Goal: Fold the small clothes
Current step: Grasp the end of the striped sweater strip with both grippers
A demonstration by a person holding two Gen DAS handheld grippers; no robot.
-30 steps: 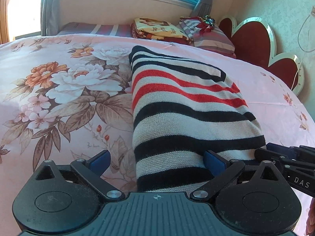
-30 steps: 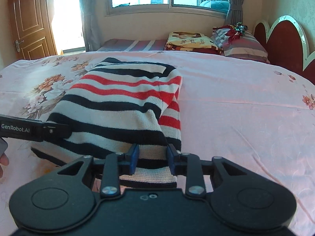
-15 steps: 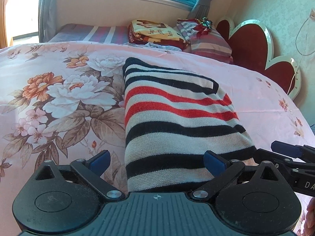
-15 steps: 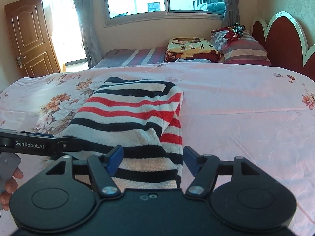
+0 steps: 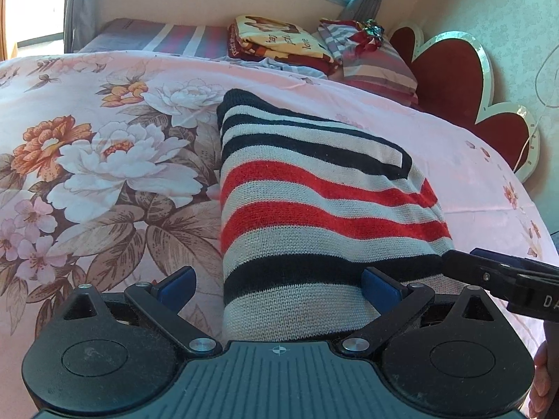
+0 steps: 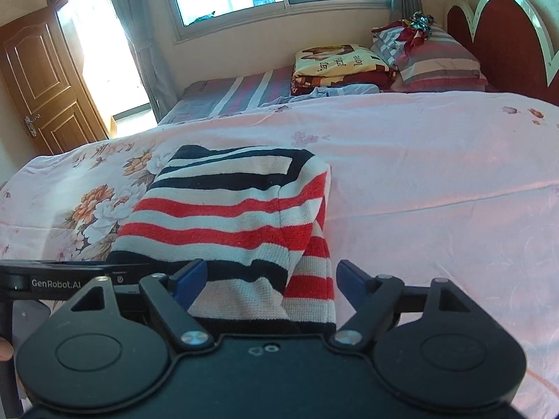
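A folded knit sweater (image 5: 314,209) with black, red and cream stripes lies on the pink floral bedspread (image 5: 104,160). My left gripper (image 5: 279,282) stands open over its near left edge, and the blue pads do not press the cloth. In the right wrist view the same sweater (image 6: 227,216) lies ahead. My right gripper (image 6: 270,277) straddles its near right corner with jaws still opening, pads clear of the knit. The right gripper's fingers (image 5: 503,272) show at the right edge of the left wrist view. The left gripper's fingers (image 6: 70,276) enter at the left of the right wrist view.
Folded blankets (image 6: 335,66) and a striped pillow (image 6: 436,56) sit at the head of the bed by a red heart-shaped headboard (image 5: 464,80). A wooden door (image 6: 38,90) stands at the far left. Plain pink bedspread (image 6: 436,181) stretches to the sweater's right.
My right gripper's jaws have opened wide and let go of the sweater's corner. Both grippers have drawn back slightly from the sweater. The left gripper stayed open.
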